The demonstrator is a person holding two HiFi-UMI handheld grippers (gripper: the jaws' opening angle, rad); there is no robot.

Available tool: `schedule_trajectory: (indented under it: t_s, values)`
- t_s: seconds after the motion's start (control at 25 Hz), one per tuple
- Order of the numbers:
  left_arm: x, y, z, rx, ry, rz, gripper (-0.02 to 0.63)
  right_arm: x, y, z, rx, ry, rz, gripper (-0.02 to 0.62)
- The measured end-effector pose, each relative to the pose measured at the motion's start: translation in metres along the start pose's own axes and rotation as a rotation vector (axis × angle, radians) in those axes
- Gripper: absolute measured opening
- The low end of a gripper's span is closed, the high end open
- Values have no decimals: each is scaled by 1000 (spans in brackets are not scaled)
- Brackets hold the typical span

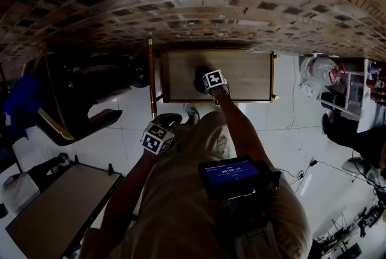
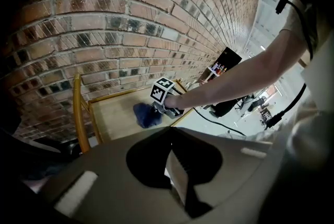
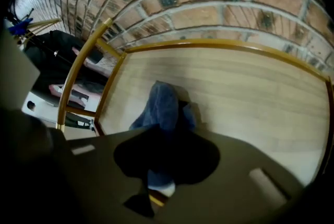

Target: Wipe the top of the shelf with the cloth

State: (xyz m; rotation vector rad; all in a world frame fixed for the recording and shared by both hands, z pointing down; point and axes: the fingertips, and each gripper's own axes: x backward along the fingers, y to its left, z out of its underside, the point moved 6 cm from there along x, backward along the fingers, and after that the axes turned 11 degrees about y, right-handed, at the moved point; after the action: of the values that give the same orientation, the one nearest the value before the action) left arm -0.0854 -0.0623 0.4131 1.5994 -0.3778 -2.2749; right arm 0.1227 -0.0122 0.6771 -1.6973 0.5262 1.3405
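A dark blue cloth (image 3: 164, 105) lies bunched on the wooden shelf top (image 3: 245, 92), left of its middle. My right gripper (image 3: 163, 131) is shut on the cloth's near end and holds it down on the wood. In the head view the right gripper (image 1: 212, 84) is over the cloth (image 1: 199, 78) on the gold-railed shelf top (image 1: 250, 73). My left gripper (image 1: 158, 137) hangs back from the shelf, over the floor near the front left corner. In its own view the left gripper (image 2: 169, 133) is shut and holds nothing, facing the cloth (image 2: 143, 115) and the right gripper (image 2: 159, 107).
A brick wall (image 1: 199, 10) runs right behind the shelf. A black chair (image 1: 72, 101) stands to the left and a flat board (image 1: 54, 209) lies at lower left. To the right are a white bag (image 1: 322, 73), a white rack (image 1: 356, 95) and floor cables (image 1: 301, 167).
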Motion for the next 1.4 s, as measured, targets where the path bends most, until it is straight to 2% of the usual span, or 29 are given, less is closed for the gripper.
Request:
schedule_trajectory:
  t_s: [0.4, 0.64, 0.8, 1.0, 1.24, 1.4]
  values:
    - [-22, -24, -44, -44, 5, 5, 3, 22, -71, 33, -50, -17, 31, 71]
    - [-30, -39, -61, -61, 15, 5, 3, 33, -122, 63, -132, -2, 51, 71]
    - [-34, -45, -70, -74, 13, 2, 3, 50, -153, 73, -134, -14, 100, 69]
    - [-40, -52, -78, -76, 9, 5, 3, 67, -188, 95, -171, 34, 147, 69]
    - [-47, -60, -90, -84, 10, 10, 3, 74, -225, 110, -173, 43, 175, 69]
    - [-49, -62, -94, -83, 15, 15, 3, 89, -246, 111, -92, 85, 277, 69]
